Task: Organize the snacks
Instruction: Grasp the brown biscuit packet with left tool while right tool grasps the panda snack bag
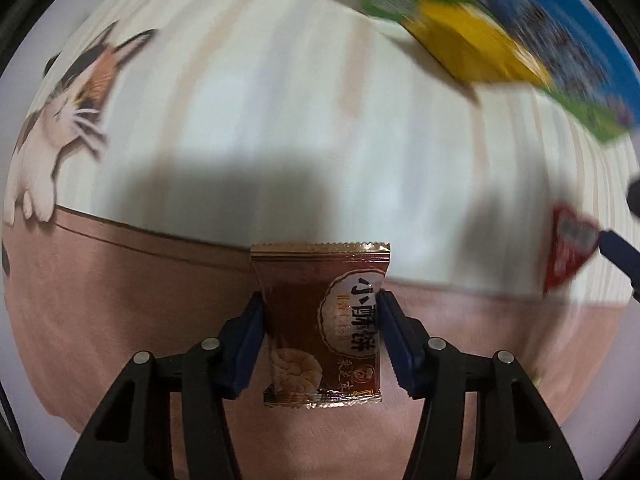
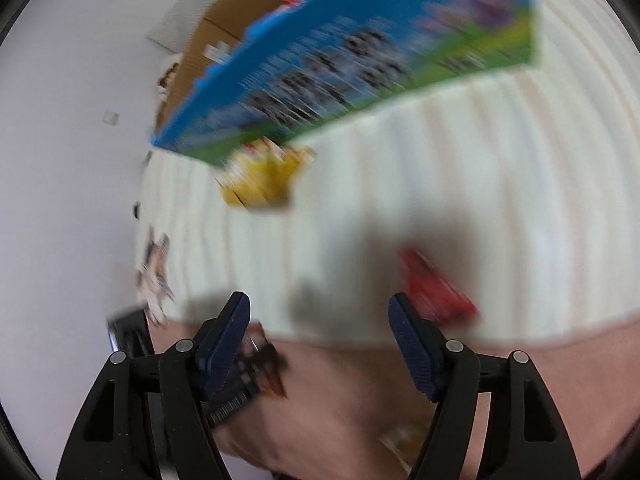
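Note:
A brown snack packet (image 1: pixel 320 320) with a white oval label lies flat on the pink border of the cloth. My left gripper (image 1: pixel 320 296) points down at it, and both blue pads press on its sides. At the right edge of the left wrist view a red packet (image 1: pixel 568 252) lies beside a blue finger (image 1: pixel 618 254) of the other gripper. In the blurred right wrist view my right gripper (image 2: pixel 318 304) stands open over the striped cloth with nothing between its fingers. The red packet (image 2: pixel 436 292) lies just beyond its right finger.
A blue and green box (image 2: pixel 360 60) stands at the back of the striped cloth, with a yellow packet (image 2: pixel 260 180) in front of it. Brown cardboard (image 2: pixel 216 40) shows behind the box. A printed cat (image 1: pixel 68 112) marks the cloth's left side.

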Available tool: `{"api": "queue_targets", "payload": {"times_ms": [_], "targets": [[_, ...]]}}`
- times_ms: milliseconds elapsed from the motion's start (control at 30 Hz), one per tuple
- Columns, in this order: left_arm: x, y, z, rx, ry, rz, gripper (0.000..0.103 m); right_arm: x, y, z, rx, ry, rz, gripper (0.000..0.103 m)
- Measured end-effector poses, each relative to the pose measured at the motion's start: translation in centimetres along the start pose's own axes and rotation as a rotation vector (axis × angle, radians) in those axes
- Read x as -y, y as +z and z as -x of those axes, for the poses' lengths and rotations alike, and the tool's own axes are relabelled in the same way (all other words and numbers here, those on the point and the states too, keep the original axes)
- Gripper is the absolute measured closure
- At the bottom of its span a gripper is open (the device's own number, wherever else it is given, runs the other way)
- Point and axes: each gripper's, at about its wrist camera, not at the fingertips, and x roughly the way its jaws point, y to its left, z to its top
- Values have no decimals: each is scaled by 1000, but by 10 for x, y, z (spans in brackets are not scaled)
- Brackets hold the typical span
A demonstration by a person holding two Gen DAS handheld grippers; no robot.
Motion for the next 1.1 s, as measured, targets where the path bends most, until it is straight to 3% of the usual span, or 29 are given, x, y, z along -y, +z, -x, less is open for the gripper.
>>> {"api": "queue_targets", "payload": {"times_ms": [233, 467, 500, 533, 633, 667, 800, 1067, 1100], "targets": [[-26, 34, 13, 48, -5, 103, 50, -37, 58, -42, 34, 54, -35, 28], [-28, 42, 13, 52, 23, 106, 50, -52, 89, -87, -12, -31, -50, 29], [-27, 42, 13, 52, 27, 102, 50, -55, 90, -88, 1, -49, -38, 30], [-28, 44, 14, 51, 30, 99, 50, -61, 91, -91, -3, -49, 6, 41], [-24, 45, 16, 48, 35, 87, 50, -74, 85, -96, -50, -69, 84, 55], [-23, 58, 16, 46, 38, 83, 50, -76, 81, -95, -58, -78, 108, 55], [8, 64, 17, 38, 42, 58, 50, -68, 49, -81, -106, -91, 169, 57], [11, 32, 13, 12, 31, 42, 48, -27, 1, -55, -191, -88, 174, 55], [9, 34, 12, 9, 20, 48, 47, -25, 3, -56, -193, -87, 151, 48]]}}
